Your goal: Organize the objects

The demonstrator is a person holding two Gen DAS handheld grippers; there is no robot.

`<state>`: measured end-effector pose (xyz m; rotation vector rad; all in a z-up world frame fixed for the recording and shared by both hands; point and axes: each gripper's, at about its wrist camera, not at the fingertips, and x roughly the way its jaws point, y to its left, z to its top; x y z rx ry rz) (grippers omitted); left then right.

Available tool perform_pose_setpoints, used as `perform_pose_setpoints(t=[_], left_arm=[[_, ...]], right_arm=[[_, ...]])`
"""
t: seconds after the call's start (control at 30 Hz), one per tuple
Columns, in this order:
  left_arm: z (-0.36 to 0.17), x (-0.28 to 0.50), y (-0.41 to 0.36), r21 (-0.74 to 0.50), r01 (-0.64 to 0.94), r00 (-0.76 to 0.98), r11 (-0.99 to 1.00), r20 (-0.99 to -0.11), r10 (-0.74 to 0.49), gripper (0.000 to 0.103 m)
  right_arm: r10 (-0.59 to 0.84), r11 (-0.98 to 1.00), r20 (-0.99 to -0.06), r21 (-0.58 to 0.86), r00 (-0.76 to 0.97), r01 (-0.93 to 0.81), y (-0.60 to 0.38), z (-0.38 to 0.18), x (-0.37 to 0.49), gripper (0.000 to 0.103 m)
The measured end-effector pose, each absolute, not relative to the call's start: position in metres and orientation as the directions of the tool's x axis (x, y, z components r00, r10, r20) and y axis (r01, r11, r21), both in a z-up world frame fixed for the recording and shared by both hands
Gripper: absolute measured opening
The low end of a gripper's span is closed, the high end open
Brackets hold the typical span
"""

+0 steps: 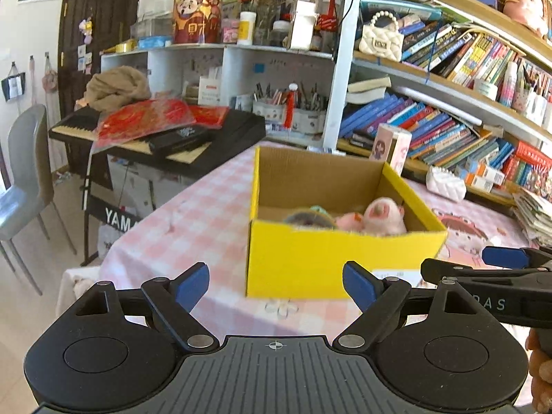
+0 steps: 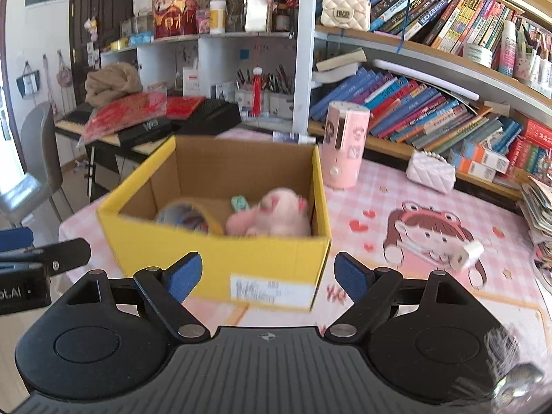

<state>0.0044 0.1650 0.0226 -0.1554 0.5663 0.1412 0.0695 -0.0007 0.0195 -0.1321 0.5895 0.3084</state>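
Note:
A yellow cardboard box (image 1: 331, 258) stands on the pink checked tablecloth (image 1: 193, 227); it also shows in the right wrist view (image 2: 220, 258). Inside it lie a pink plush toy (image 2: 276, 215), a tape roll (image 2: 188, 217) and a small green item (image 2: 239, 203). The plush toy shows in the left wrist view (image 1: 379, 215) too. My left gripper (image 1: 276, 286) is open and empty, just short of the box front. My right gripper (image 2: 267, 276) is open and empty, also before the box. A white charger with cable (image 2: 465, 253) lies on the cloth to the right.
A pink cylinder (image 2: 343, 145) stands behind the box's right corner. A white quilted purse (image 2: 429, 172) lies by the bookshelf (image 2: 448, 110). A stack of papers (image 2: 538, 214) sits at the far right. A keyboard piled with red packets (image 1: 148, 124) and a grey chair (image 1: 27, 179) are on the left.

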Motion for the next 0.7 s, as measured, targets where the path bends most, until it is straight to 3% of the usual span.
perform_pose_setpoints(t=[0.7], left_arm=[[0.002, -0.044, 0.159, -0.071, -0.135, 0.774, 0.988, -0.631, 0.06, 0.087]], right_arm=[[0.196, 0.954, -0.636, -0.053, 0.746, -0.296, 0.007, -0.01, 0.001, 0.084]])
